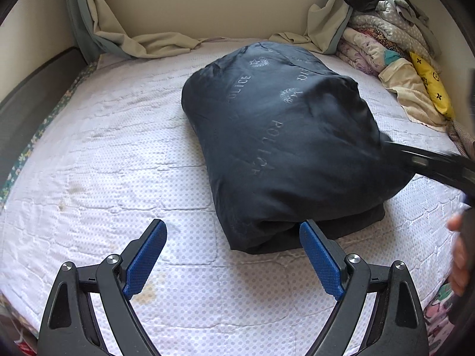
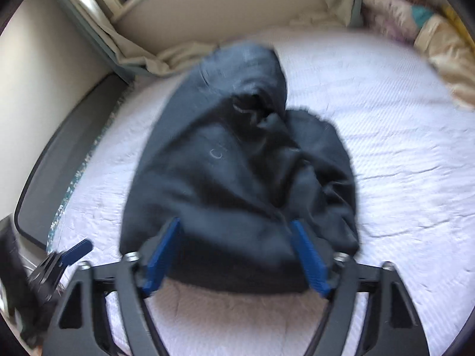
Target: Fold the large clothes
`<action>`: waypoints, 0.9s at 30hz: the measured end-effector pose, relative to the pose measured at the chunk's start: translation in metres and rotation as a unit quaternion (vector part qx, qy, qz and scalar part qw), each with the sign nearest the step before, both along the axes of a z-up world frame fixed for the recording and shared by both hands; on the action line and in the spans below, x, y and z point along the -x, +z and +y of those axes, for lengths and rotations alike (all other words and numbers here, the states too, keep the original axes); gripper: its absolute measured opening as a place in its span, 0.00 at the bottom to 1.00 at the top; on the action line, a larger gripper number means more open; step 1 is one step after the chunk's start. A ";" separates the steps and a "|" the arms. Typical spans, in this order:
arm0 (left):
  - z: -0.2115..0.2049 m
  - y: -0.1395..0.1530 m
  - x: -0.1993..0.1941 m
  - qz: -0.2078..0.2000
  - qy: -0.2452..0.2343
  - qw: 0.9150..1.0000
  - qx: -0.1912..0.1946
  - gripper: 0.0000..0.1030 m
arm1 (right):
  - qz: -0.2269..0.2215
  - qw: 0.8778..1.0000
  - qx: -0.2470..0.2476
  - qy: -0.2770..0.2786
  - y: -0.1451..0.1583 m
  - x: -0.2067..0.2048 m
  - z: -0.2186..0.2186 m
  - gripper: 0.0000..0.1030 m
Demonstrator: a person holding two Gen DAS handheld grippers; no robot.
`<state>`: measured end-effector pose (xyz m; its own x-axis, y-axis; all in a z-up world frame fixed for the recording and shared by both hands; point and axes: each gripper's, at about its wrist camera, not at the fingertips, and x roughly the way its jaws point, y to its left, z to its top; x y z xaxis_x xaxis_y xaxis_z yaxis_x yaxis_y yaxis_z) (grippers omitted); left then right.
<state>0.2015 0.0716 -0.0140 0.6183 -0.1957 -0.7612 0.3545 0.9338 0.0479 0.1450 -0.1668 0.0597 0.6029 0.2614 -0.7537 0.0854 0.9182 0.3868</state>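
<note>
A dark navy jacket [image 1: 282, 148] printed with POLICE lies folded into a puffy bundle on the white quilted mattress [image 1: 104, 154]. My left gripper [image 1: 233, 224] hovers open at the bundle's near edge, its right blue pad close to the cloth, nothing gripped. My right gripper [image 1: 430, 163] shows as a blurred black shape against the bundle's right side. In the blurred right wrist view the jacket [image 2: 237, 163] fills the middle. My right gripper [image 2: 234, 222] stands wide open there, the bundle's near end between its blue pads. One blue finger [image 2: 75, 250] of the left gripper shows at lower left.
A stack of folded quilts and clothes [image 1: 394, 38] with a yellow cushion [image 1: 430, 89] lines the back right. Beige curtains [image 1: 148, 41] drape onto the mattress at the back. A dark bed rail [image 1: 35, 95] runs along the left. A person's hand [image 1: 458, 252] shows at the right edge.
</note>
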 end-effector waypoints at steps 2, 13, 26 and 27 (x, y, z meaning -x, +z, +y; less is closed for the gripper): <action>-0.001 0.004 0.005 -0.013 0.001 1.000 -0.007 0.94 | -0.022 0.999 0.025 -0.002 0.012 0.028 0.003 0.97; 0.015 0.003 0.054 -0.049 0.022 0.999 -0.012 0.99 | -0.011 0.984 0.173 -0.033 0.008 0.090 0.022 1.00; 0.028 -0.006 0.076 -0.046 0.053 0.997 0.008 0.99 | -0.032 0.985 0.167 -0.027 0.020 0.113 0.029 1.00; 0.027 -0.005 0.077 -0.049 0.053 0.997 0.009 0.99 | -0.032 0.986 0.163 -0.027 0.020 0.114 0.028 1.00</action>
<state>0.1249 0.0989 -0.0193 0.7081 -0.1392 -0.6923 0.2486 0.9667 0.0599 0.0311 -0.1384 0.0793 0.6579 -0.0219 -0.7528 0.1218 0.9895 0.0778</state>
